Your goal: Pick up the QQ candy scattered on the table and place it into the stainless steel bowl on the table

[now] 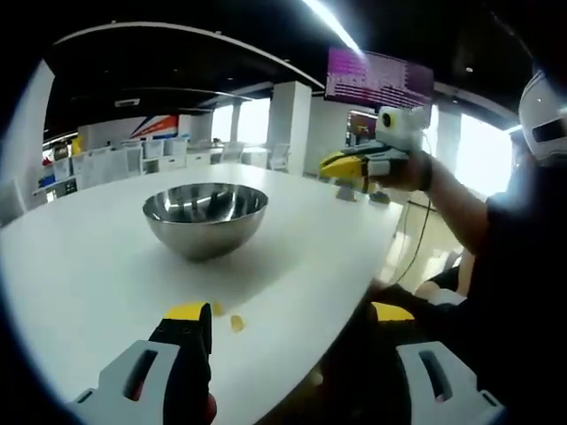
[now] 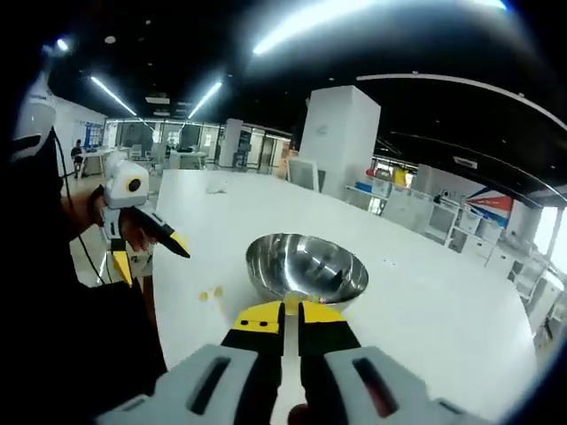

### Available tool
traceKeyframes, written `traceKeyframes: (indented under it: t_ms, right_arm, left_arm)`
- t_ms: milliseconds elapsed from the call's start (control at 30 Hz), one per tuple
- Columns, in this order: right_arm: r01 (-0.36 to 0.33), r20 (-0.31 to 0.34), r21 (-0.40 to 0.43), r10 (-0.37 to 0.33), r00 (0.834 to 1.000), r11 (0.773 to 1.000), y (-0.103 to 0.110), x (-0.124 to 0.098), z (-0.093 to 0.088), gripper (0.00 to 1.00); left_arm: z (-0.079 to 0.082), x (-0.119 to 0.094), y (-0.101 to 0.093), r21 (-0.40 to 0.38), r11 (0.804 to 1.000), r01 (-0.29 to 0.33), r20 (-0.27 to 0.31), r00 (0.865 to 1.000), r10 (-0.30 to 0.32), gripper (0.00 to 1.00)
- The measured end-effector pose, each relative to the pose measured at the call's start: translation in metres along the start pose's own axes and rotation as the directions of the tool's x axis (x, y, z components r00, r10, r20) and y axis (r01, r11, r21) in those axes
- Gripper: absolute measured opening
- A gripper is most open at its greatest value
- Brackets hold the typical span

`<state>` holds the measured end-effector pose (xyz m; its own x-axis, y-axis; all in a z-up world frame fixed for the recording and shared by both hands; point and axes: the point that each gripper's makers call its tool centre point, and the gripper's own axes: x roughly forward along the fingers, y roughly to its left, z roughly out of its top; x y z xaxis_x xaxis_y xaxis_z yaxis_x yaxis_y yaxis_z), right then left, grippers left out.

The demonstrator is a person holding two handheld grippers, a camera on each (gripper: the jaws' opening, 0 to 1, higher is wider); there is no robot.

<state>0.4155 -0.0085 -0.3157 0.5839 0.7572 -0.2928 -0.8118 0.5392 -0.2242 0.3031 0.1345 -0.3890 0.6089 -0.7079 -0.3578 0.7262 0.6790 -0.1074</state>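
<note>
1. Round, shiny stainless steel bowl (image 1: pixel 205 217) standing upright on the broad white worktop (image 1: pixel 80 274), well in from the edges; same bowl (image 2: pixel 306 267) seen straight ahead in the right gripper view.
2. Two small yellow QQ candies (image 1: pixel 227 316) lying loose on the worktop, on the near side of the bowl and apart from it; seen in the right gripper view as two yellow specks (image 2: pixel 211 293) to the left of the bowl.
3. Left gripper (image 1: pixel 288 314), with yellow-tipped black fingers (image 1: pixel 188 329) set wide apart, one fingertip just beside the candies, the other past the worktop edge, nothing between them.
4. Same left gripper (image 2: pixel 149 243) in the right gripper view, held by a hand left of the bowl, fingers spread.
5. Right gripper (image 2: pixel 288 312), low before the bowl's near rim, fingers drawn nearly together around a small yellow piece; hard to tell whether gripped.
6. Right gripper (image 1: pixel 341 166) also visible to the right of the bowl, held up above the worktop.
</note>
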Motion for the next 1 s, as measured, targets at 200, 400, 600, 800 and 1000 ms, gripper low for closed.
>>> traceKeyframes:
  t_ms: [200, 400, 600, 800, 1000]
  right_arm:
    - [-0.068, -0.042, -0.004, 0.068, 0.997, 0.998, -0.012, 0.061, 0.005, 0.07]
    - [-0.116, -0.157, -0.048, 0.107, 0.982, 0.992, -0.02, 0.112, -0.005, 0.06]
    - [-0.172, -0.249, -0.072, 0.149, 0.957, 0.982, -0.013, 0.137, -0.011, 0.06]
    - [-0.204, -0.304, -0.086, 0.169, 0.938, 0.975, -0.007, 0.146, -0.019, 0.07]
    - [-0.212, -0.318, -0.083, 0.176, 0.932, 0.974, 0.001, 0.144, -0.019, 0.07]
  left_arm:
    - [-0.001, -0.007, 0.003, -0.006, 1.0, -0.01, 0.011, 1.0, 0.01, 0.71]
    - [0.001, -0.013, 0.001, -0.006, 1.0, -0.005, 0.028, 1.0, 0.005, 0.71]
    - [-0.007, -0.019, 0.009, -0.026, 0.999, -0.025, 0.033, 0.999, 0.025, 0.71]
    - [-0.007, -0.021, 0.008, -0.03, 0.999, -0.021, 0.039, 0.999, 0.022, 0.71]
    - [-0.005, -0.021, 0.009, -0.028, 0.999, -0.021, 0.045, 0.999, 0.022, 0.71]
